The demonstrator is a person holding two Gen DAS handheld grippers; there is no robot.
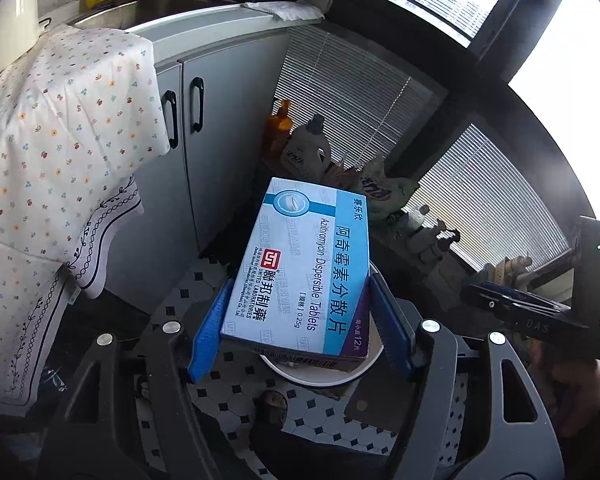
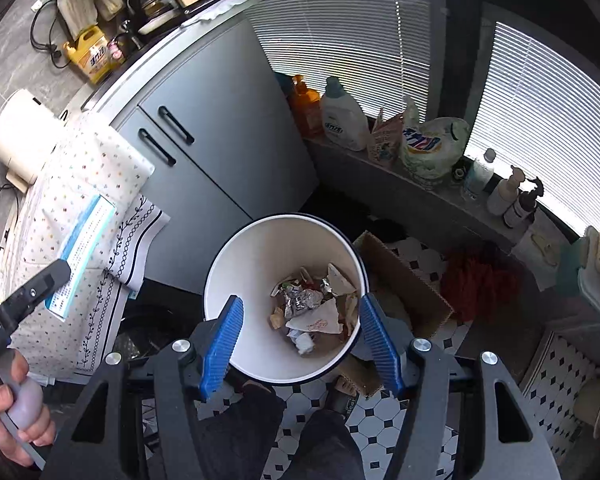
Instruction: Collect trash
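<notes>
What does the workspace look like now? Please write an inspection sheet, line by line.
Surface: tiled floor, white with black diamonds; grey cabinet behind.
Job's things: medicine box, blue and white, held above the white bin; the bin holds crumpled paper and foil scraps.
Clutter: cardboard box beside the bin; red cloth on the floor.
Grippers: left gripper shut on the medicine box; right gripper open, empty, over the bin.
Cables: black cord on the wall by the counter.
Surroundings: flowered cloth draped at left; detergent bottles on the ledge below the window blinds.
</notes>
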